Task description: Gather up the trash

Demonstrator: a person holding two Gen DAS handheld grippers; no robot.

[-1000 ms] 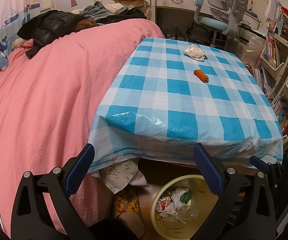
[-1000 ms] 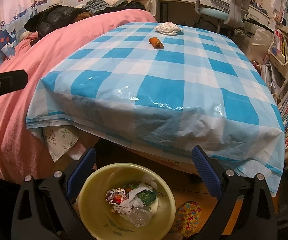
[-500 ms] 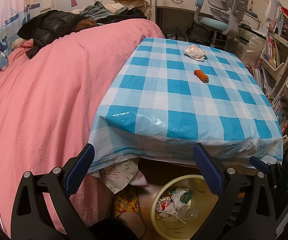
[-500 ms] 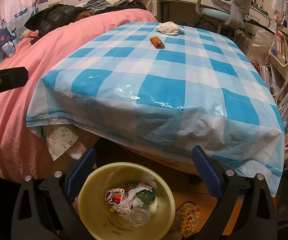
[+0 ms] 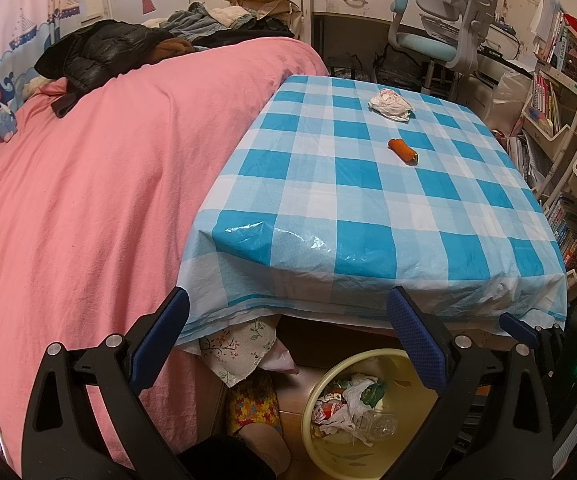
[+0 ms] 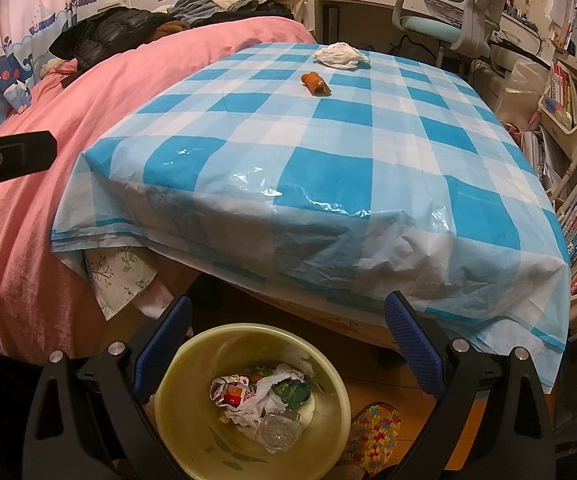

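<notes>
Both grippers' jaws agape over bin (image 6: pixel 330 396)

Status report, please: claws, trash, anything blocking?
Left claw and right claw open, empty. Crumpled paper and orange scrap lie apart at table's far end; bin below near edge. Nothing blocking.

Both wrist cameras look forward and down from the near edge of the checked table (image 5: pixel 368 208), sharing its top at 12 o'clock and the yellow bin (image 6: pixel 248 400) at 6 o'clock; the right view sits directly above the bin.
</notes>
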